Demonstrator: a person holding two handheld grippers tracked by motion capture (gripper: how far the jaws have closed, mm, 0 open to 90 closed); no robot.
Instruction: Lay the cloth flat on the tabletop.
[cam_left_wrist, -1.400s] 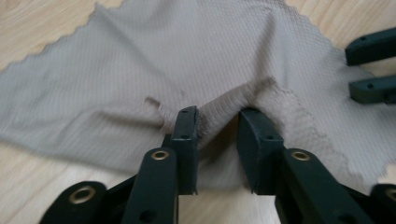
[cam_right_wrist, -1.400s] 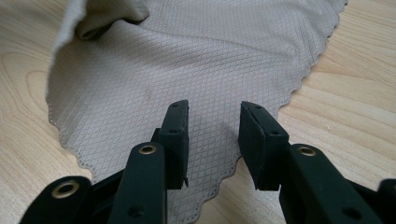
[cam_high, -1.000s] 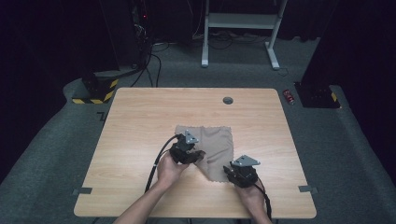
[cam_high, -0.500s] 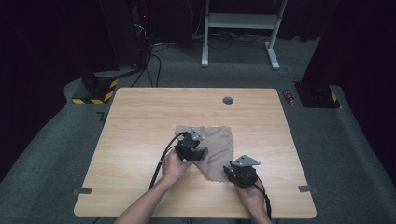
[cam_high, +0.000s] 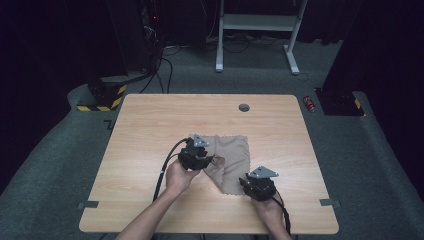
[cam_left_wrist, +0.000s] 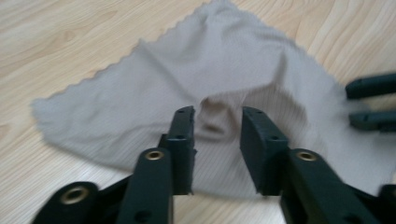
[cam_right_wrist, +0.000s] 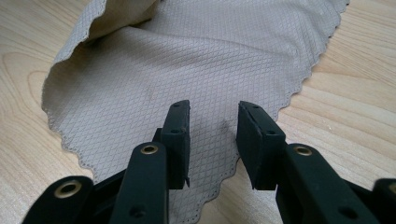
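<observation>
High view is showing me working a beige cloth (cam_high: 231, 159) lying mid-counter (cam_high: 150, 125), my left gripper (cam_left_wrist: 218, 122) closing its parted fingers (cam_left_wrist: 183, 135) around a raised fold to lift it while my right gripper (cam_right_wrist: 212, 116) is hovering, fingers apart, over the near corner.

The left gripper (cam_left_wrist: 217, 140) reaches in from six o'clock, its two black fingers (cam_left_wrist: 183, 144) standing a little apart, having just been closing. Between their tips rises a small raised fold of the beige cloth (cam_left_wrist: 187, 88), not visibly pinched by the pads. The cloth spreads over the pale wooden surface (cam_left_wrist: 60, 42), one scalloped edge running from nine o'clock up towards twelve. At three o'clock the dark finger tips of the other gripper (cam_left_wrist: 371, 100) sit at the cloth's edge.
</observation>
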